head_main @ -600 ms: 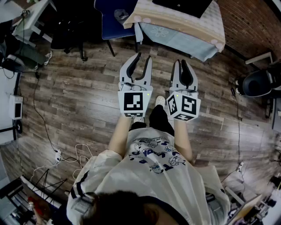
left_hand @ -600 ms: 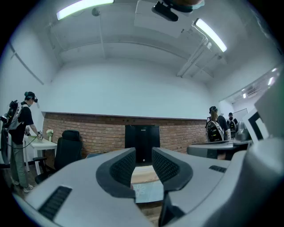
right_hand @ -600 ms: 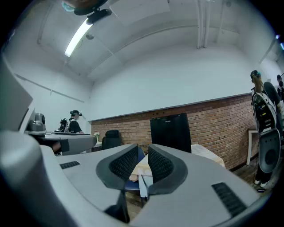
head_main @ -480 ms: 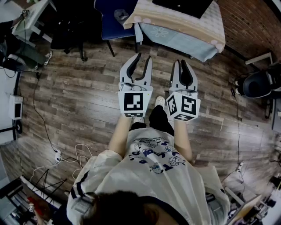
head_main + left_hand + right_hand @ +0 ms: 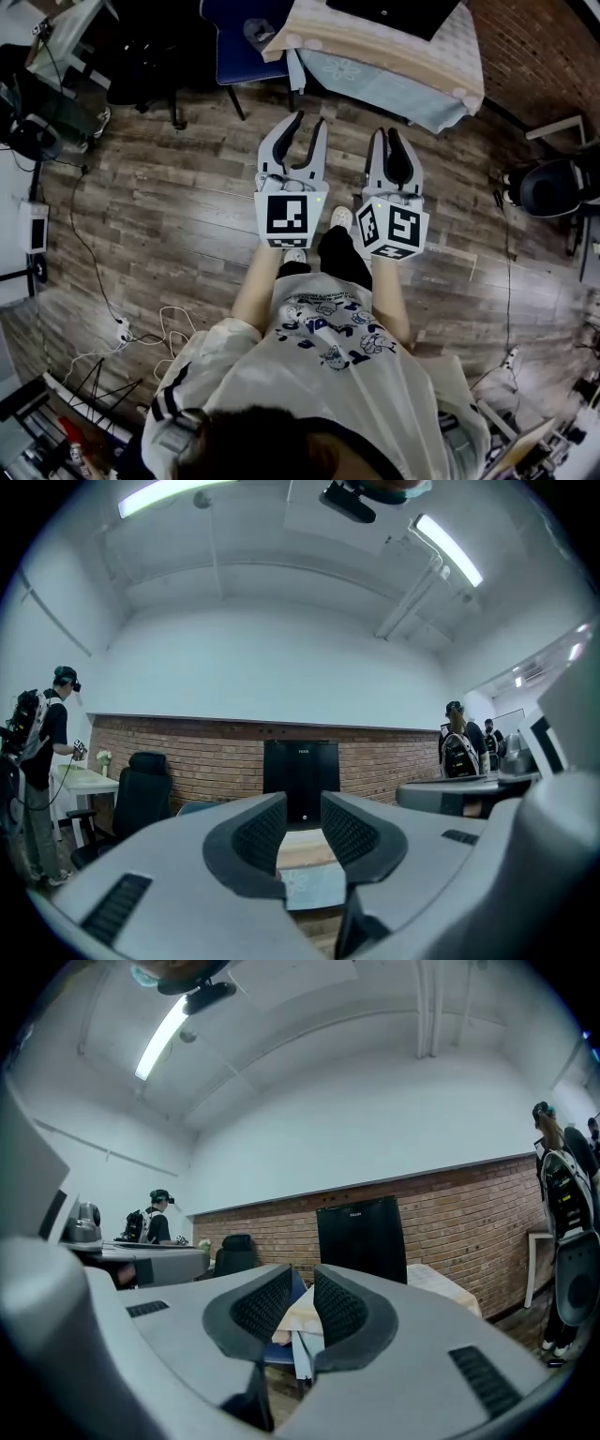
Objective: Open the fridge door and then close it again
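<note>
The black fridge (image 5: 300, 775) stands on a cloth-covered table (image 5: 375, 56) against the brick wall, door closed; it also shows in the right gripper view (image 5: 361, 1237) and at the top edge of the head view (image 5: 389, 11). Both grippers are held level, side by side, in front of the person's waist, pointing at the table and well short of it. My left gripper (image 5: 308, 119) (image 5: 302, 803) has its jaws drawn close with nothing between them. My right gripper (image 5: 387, 131) (image 5: 301, 1283) is shut and holds nothing.
A blue chair (image 5: 239, 47) stands left of the table and a black office chair (image 5: 141, 794) further left. Another black chair (image 5: 548, 183) is at the right. Cables (image 5: 141, 328) trail over the wood floor. Other people (image 5: 42, 752) (image 5: 562, 1213) stand at both sides of the room.
</note>
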`<state>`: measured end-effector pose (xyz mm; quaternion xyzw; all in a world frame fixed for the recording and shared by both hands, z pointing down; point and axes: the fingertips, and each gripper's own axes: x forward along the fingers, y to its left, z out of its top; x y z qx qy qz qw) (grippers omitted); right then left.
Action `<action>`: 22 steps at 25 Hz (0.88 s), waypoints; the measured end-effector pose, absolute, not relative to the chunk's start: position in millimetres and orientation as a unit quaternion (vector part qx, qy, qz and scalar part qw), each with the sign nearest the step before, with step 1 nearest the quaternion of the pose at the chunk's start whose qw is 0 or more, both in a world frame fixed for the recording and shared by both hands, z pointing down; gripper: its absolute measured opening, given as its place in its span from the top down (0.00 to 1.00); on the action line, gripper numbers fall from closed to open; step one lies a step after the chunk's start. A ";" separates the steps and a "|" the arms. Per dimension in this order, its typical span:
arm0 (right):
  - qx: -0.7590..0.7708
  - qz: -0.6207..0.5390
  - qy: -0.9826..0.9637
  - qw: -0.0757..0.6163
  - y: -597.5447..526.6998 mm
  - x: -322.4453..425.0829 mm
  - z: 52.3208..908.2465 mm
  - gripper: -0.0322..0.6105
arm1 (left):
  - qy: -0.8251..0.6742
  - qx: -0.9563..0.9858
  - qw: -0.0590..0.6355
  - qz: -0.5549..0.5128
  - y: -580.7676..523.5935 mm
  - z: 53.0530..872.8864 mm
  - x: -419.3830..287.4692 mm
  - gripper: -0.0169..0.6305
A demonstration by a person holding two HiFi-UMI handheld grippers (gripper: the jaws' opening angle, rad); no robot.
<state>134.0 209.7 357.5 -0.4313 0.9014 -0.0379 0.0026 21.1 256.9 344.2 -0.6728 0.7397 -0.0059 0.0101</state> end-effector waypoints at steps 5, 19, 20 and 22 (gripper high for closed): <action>-0.424 -0.047 0.904 0.002 180.8 134.7 364.5 0.83 | 0.742 -0.670 0.006 -0.014 227.7 350.1 23.2 0.78; -0.370 -0.037 0.928 -0.002 41.7 139.4 347.8 0.83 | 0.778 -0.628 0.010 -0.006 99.3 335.3 36.5 0.78; -0.367 -0.037 0.929 -0.002 34.4 140.2 347.1 0.83 | 0.780 -0.626 0.009 -0.005 92.6 334.4 37.7 0.78; -0.364 -0.037 0.931 -0.003 22.1 141.2 347.3 0.83 | 0.782 -0.623 0.009 -0.005 80.6 334.3 38.6 0.78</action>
